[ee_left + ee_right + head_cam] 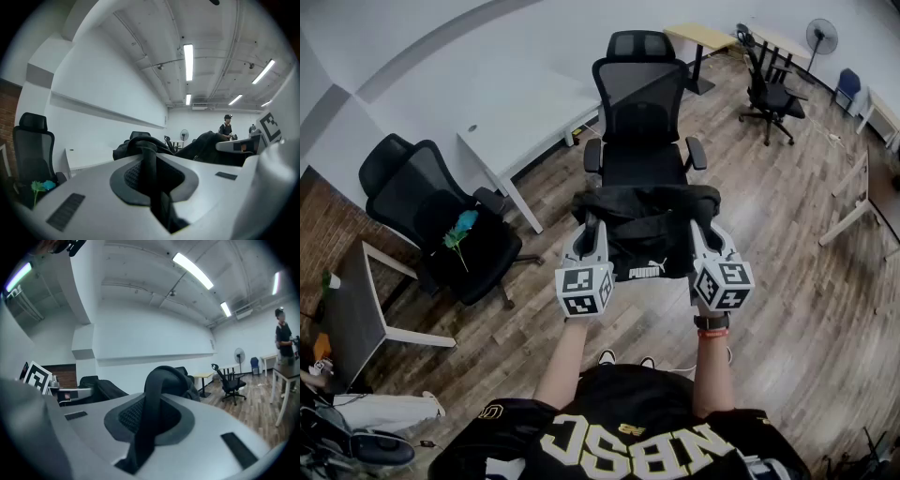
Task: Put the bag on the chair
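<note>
A black bag (pixel 648 246) with white lettering hangs in the air between my two grippers, just in front of the seat of a black mesh office chair (pixel 639 127). My left gripper (pixel 592 223) is shut on the bag's left strap, my right gripper (pixel 702 225) on its right strap. In the left gripper view a black strap (pixel 148 161) runs down between the closed jaws of the left gripper (pixel 153 180), with the bag's body (pixel 206 147) beyond. The right gripper view shows the other strap (pixel 154 394) looped up out of the right gripper (pixel 149 427).
A second black chair (pixel 431 211) with a blue-green feathery thing (pixel 459 232) on it stands at the left, beside a white desk (pixel 520 122). More desks and a chair (pixel 773 94) stand at the back right. A person (pixel 283 341) stands far off.
</note>
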{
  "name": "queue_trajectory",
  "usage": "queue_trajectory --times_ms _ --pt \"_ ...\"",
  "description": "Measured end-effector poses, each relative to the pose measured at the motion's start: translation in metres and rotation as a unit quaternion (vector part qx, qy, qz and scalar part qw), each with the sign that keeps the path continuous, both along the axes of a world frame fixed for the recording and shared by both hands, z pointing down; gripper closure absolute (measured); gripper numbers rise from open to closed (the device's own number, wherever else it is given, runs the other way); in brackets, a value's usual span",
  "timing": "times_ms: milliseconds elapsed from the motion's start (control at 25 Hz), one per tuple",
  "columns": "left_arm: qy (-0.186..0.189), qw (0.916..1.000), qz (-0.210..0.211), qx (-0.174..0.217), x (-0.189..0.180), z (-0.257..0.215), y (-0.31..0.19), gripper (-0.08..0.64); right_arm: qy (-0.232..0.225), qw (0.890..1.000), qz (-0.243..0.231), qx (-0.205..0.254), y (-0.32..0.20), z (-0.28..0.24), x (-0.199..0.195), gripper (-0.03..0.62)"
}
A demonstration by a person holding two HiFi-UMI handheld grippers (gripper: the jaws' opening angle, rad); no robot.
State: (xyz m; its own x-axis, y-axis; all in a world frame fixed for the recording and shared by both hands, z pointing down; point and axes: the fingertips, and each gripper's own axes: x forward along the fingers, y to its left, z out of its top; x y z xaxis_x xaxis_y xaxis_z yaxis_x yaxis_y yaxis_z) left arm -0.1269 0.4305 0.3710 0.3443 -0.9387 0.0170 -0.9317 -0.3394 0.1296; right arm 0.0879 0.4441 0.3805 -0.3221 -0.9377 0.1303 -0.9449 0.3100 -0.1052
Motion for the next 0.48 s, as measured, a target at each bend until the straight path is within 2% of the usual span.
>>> queue_trajectory --times_ms 200,480 --pt "-0.001 1.0 0.001 0.002 0.001 -0.002 0.001 0.52 -0.022 1.0 0.006 -0.005 0.005 0.003 0.001 0.551" --pt "-0.004 1.0 -0.005 0.002 0.02 -0.002 0.012 0.52 -0.038 0.999 -0.002 -0.01 0.015 0.006 0.021 0.549"
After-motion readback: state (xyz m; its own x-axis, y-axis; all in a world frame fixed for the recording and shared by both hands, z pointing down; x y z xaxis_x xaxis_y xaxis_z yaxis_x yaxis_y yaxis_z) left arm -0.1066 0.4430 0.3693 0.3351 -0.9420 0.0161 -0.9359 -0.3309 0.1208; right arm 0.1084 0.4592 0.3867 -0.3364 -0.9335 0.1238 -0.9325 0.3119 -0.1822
